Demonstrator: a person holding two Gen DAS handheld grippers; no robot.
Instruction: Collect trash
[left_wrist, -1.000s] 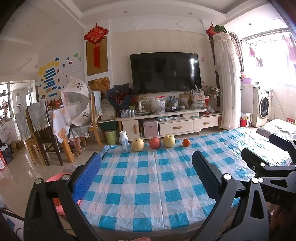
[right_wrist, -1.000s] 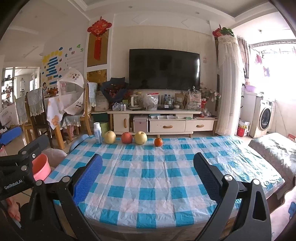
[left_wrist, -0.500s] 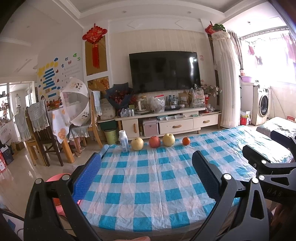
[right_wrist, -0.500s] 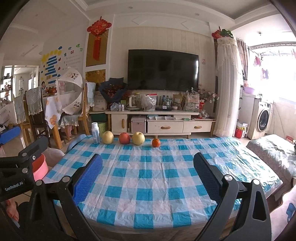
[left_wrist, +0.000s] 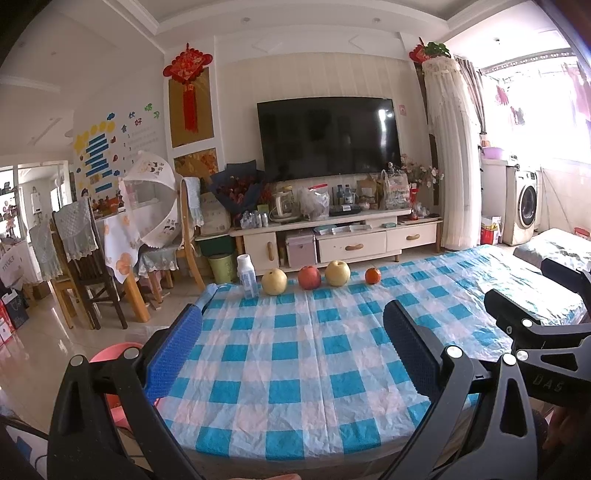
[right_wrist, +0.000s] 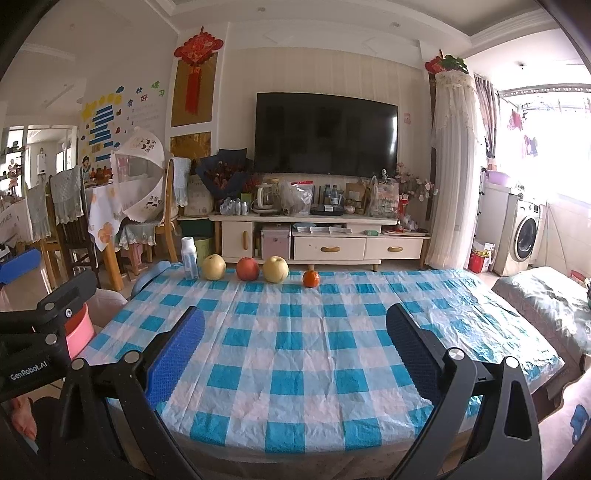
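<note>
Left wrist view: the left tool (left_wrist: 291, 347) hangs over the near edge of the table (left_wrist: 295, 369), fingers apart and empty, aimed at the bottle (left_wrist: 246, 275) beside the fruit at the far edge, likely the trash.

Right wrist view: the right tool (right_wrist: 295, 349) is likewise spread, holding nothing, ready above the table (right_wrist: 295, 369); the bottle (right_wrist: 190, 257) stands upright far off.

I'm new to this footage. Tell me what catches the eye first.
The blue-checked tablecloth fills the foreground, with a row along its far edge: white bottle, pear, red apple, second pear, small orange. Behind, a black TV dominates the wall.
</note>
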